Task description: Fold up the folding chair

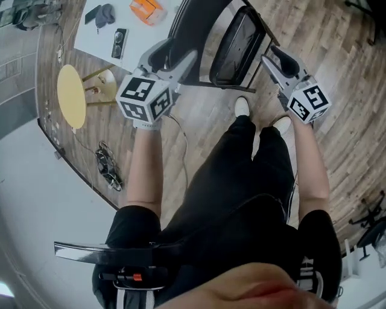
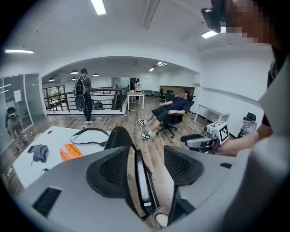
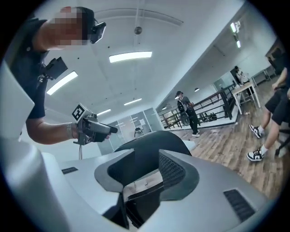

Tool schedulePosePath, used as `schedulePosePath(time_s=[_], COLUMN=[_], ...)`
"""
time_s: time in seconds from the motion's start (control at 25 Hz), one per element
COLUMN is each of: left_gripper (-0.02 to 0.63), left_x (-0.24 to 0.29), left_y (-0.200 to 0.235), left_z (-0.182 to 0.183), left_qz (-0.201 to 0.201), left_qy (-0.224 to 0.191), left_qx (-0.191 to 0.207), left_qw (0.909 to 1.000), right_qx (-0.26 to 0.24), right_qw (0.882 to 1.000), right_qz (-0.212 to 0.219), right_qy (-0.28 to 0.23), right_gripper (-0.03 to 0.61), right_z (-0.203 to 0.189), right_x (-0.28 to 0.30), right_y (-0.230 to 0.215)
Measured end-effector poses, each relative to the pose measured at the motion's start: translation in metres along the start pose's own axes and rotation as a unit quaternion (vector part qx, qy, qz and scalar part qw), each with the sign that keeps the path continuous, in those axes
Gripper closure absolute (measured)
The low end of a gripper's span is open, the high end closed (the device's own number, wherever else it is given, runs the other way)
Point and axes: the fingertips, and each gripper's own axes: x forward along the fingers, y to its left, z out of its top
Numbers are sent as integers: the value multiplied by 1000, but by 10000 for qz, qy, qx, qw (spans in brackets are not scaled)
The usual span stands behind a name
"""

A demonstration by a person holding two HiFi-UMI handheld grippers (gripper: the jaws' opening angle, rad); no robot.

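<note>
The folding chair (image 1: 232, 42) stands on the wood floor (image 1: 338, 36) straight ahead of us, with its seat panel drawn in close to its back. Our left gripper (image 1: 172, 57) hangs just off the chair's left side. Its jaws are spread wide, and in the left gripper view the chair shows edge-on in the gap with neither pad touching it. Our right gripper (image 1: 272, 57) sits just off the chair's right side, jaws part-way apart and clamped on nothing; the chair's dark back only looms beyond them.

Left of the chair is a white counter (image 1: 96, 36) carrying an orange item (image 1: 148, 9), a dark bundle (image 1: 104, 13) and a black strap (image 2: 90, 131). Further left of the chair and nearer to us stands a round yellow stool (image 1: 71, 95), with cables (image 1: 108, 166) heaped on the floor beyond it. Our white shoes (image 1: 241, 107) are planted just short of the chair's feet. Well beyond the chair, one person (image 2: 170, 111) sits in an office chair and another (image 2: 84, 93) stands by a railing.

The head view's top edge cuts off the chair's far end, and the left gripper covers part of its left edge. In the right gripper view the gripper's body hides the chair's lower half. We cannot tell what keeps the chair upright.
</note>
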Motion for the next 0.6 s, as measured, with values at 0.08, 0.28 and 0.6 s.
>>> schedulePosePath(time_s=[0.08,0.28,0.6], left_gripper=[357,495,609], left_x=[-13,-56,-125], left_y=[-42,-141,-182], left_z=[-14,-12,15], left_qz=[-244,-943,-800], left_qy=[-111,-901,-1518], left_qx=[9,0,-139], left_qw=[9996,9915,9851], right_qx=[-293,-638,-772], right_qw=[9991,9951,9922], right_qz=[261,743,958], right_qy=[144,147,175], right_gripper=[416,493,568], right_z=[19,73,130], right_x=[-24,-76,-114], right_y=[38,111,196])
